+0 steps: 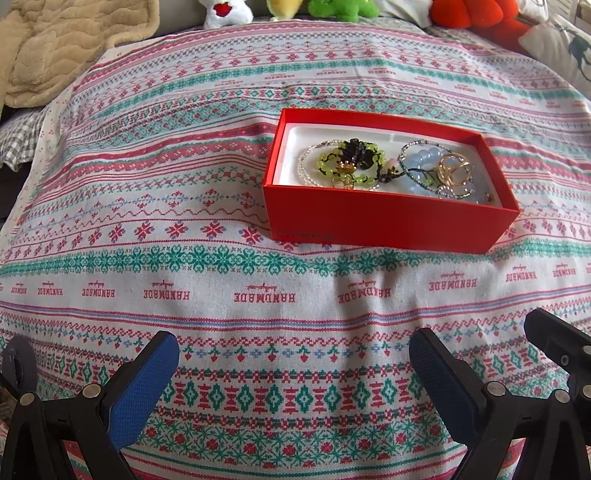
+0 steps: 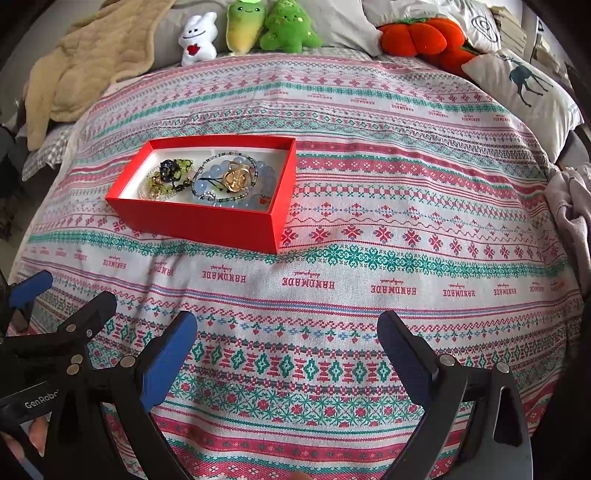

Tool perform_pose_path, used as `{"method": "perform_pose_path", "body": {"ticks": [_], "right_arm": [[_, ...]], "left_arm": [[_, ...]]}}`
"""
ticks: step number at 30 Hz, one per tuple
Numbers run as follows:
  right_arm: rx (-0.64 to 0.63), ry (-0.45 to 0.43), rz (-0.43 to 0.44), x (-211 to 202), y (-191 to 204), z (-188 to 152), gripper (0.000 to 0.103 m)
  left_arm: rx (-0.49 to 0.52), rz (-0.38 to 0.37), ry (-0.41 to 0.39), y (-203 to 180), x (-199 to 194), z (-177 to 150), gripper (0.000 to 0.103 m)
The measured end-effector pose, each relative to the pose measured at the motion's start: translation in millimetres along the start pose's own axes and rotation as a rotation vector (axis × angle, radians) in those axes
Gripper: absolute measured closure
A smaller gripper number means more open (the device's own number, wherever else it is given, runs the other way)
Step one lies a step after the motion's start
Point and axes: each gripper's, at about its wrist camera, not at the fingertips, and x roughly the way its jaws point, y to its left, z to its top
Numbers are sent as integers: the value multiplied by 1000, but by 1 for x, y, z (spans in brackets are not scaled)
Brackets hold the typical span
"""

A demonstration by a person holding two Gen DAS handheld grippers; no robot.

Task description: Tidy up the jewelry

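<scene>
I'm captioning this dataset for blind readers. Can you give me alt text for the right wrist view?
An open red box holding beaded bracelets sits on a patterned cloth over a bed, ahead and to the left of the open, empty right gripper. Plush toys line the far edge.

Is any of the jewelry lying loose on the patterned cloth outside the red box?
No: in the right wrist view every piece of jewelry sits inside the red box, and the patterned cloth around it shows none.

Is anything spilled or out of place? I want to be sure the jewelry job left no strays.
Nothing stands out. All the jewelry lies inside the red box, though tangled together; none shows on the patterned cloth.
</scene>
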Motion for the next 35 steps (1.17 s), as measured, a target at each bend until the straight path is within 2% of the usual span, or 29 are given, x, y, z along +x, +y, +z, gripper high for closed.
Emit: {"method": "perform_pose_path", "body": {"ticks": [31, 35], "right_arm": [[17, 3, -16, 2, -7, 0, 4], [18, 0, -19, 3, -9, 1, 4]], "left_arm": [[-2, 6, 27, -10, 10, 2, 1], [-10, -17, 25, -13, 14, 3, 1]]}}
